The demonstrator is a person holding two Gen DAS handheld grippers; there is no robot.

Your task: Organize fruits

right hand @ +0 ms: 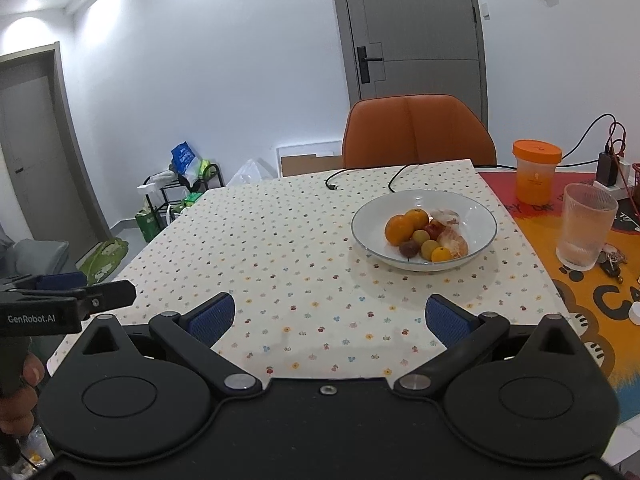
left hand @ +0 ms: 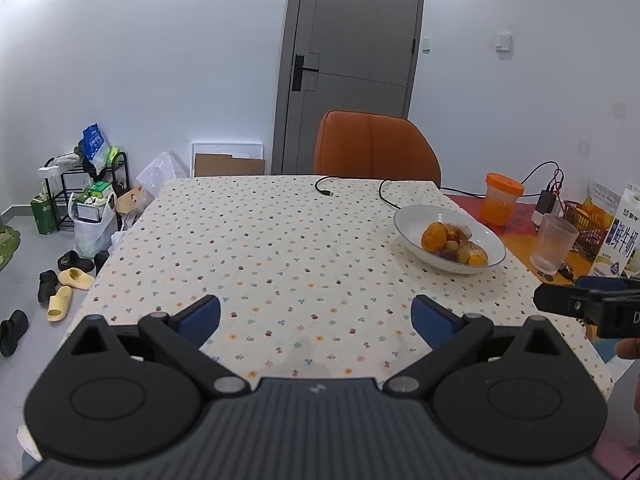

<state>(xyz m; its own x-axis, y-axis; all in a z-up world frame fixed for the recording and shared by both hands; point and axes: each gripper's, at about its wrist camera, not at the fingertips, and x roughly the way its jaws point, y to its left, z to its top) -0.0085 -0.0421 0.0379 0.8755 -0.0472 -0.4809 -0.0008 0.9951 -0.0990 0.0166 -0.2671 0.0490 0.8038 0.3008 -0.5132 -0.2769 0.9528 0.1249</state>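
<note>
A white bowl [right hand: 472, 210] stands on the dotted tablecloth at the table's right side; it also shows in the left wrist view [left hand: 412, 216]. It holds oranges [right hand: 399, 229], small yellow and dark red fruits [right hand: 429, 249] and a plastic-wrapped fruit [right hand: 452, 240]. My left gripper [left hand: 316, 318] is open and empty over the near edge of the table. My right gripper [right hand: 330, 320] is open and empty, a short way in front of the bowl. Each gripper shows at the edge of the other's view.
An orange chair [right hand: 418, 132] stands behind the table. A black cable [right hand: 360, 174] lies at the far edge. To the right are an orange-lidded cup [right hand: 534, 178], a ribbed glass [right hand: 584, 228], a milk carton [left hand: 618, 236] and keys [right hand: 610, 262].
</note>
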